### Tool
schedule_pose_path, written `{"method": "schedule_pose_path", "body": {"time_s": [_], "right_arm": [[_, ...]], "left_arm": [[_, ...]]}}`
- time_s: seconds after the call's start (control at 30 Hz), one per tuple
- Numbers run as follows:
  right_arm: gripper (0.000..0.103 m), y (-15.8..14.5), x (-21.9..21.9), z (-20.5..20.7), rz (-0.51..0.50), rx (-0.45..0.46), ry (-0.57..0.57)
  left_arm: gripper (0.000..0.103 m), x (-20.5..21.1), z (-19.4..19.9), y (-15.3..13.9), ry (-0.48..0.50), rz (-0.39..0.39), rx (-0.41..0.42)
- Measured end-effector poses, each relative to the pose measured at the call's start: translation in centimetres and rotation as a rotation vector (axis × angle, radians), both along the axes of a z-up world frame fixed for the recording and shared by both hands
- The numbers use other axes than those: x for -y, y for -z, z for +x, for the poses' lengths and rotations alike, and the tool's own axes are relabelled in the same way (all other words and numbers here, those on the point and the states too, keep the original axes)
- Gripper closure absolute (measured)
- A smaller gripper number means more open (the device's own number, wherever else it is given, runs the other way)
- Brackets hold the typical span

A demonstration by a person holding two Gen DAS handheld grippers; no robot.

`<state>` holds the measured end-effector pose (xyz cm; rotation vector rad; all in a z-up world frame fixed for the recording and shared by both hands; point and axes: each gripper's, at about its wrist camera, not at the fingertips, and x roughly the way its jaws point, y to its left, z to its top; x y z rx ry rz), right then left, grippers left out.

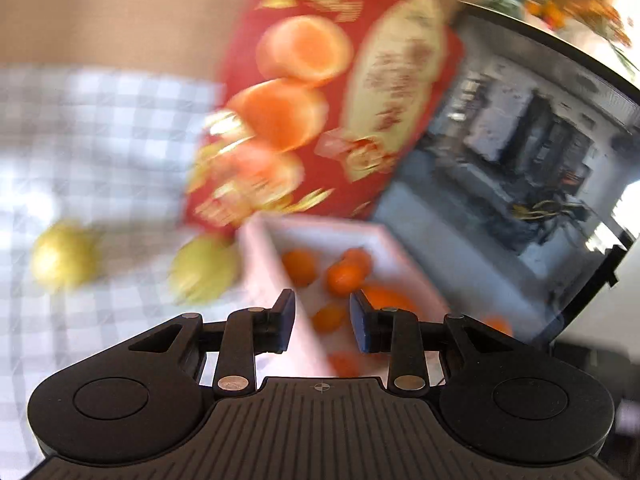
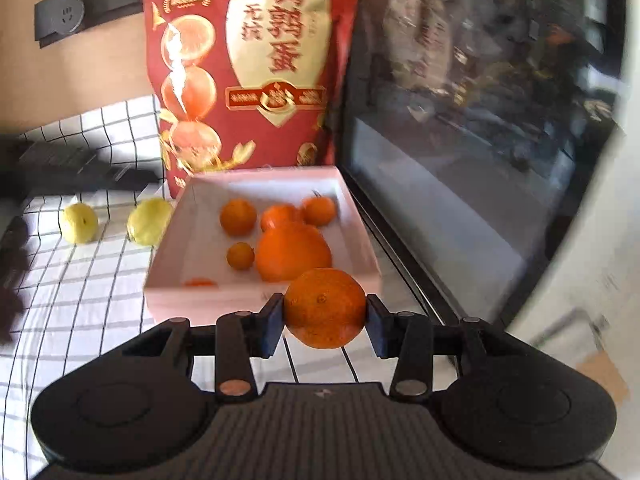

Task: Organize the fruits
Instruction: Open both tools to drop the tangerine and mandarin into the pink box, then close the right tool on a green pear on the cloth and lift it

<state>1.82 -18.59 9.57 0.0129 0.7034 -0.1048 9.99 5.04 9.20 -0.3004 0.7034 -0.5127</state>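
Note:
My right gripper (image 2: 325, 322) is shut on an orange (image 2: 325, 307) and holds it just in front of the near rim of a pink tray (image 2: 192, 220). The tray holds several oranges, one large (image 2: 293, 252). Two yellow-green fruits (image 2: 79, 223) (image 2: 149, 221) lie on the checked cloth left of the tray. My left gripper (image 1: 322, 322) is open and empty, hovering over the tray's (image 1: 260, 256) near left side; this view is blurred. The tray's oranges (image 1: 344, 276) and the two yellow-green fruits (image 1: 64, 256) (image 1: 204, 272) show there too.
A red snack bag (image 2: 256, 64) stands behind the tray, also seen in the left wrist view (image 1: 332, 92). A dark glass appliance door (image 2: 480, 120) stands right of the tray. A black wall socket plate (image 2: 64, 16) is at the back left. The checked cloth (image 2: 72, 300) covers the table.

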Motion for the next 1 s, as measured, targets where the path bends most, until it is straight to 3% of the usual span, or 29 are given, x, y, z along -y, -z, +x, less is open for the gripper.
{"method": "schedule_pose_path", "body": {"time_s": [0.2, 0.4, 0.7, 0.87, 1.0], "right_arm": [[0.061, 0.2, -2.2, 7.5, -0.049, -0.019, -0.118], [0.060, 3.4, -2.7, 14.5, 0.034, -0.160, -0.098], [0.053, 2.3, -5.0, 14.0, 0.007, -0.119, -0.138], [0.027, -0.3, -7.3, 12.8, 0.019, -0.031, -0.220], [0.027, 0.0, -10.9, 13.8, 0.024, -0.063, -0.323]], "left_arm": [[0.069, -6.9, -4.0, 3.9, -0.192, 0.090, -0.182], [0.069, -12.3, -7.4, 5.6, -0.354, 0.150, -0.226], [0.069, -13.5, -6.2, 6.1, -0.386, 0.125, -0.238], [0.069, -13.1, -6.2, 6.3, -0.358, 0.119, -0.240], [0.069, -13.4, -6.9, 6.4, -0.356, 0.113, -0.254]]}}
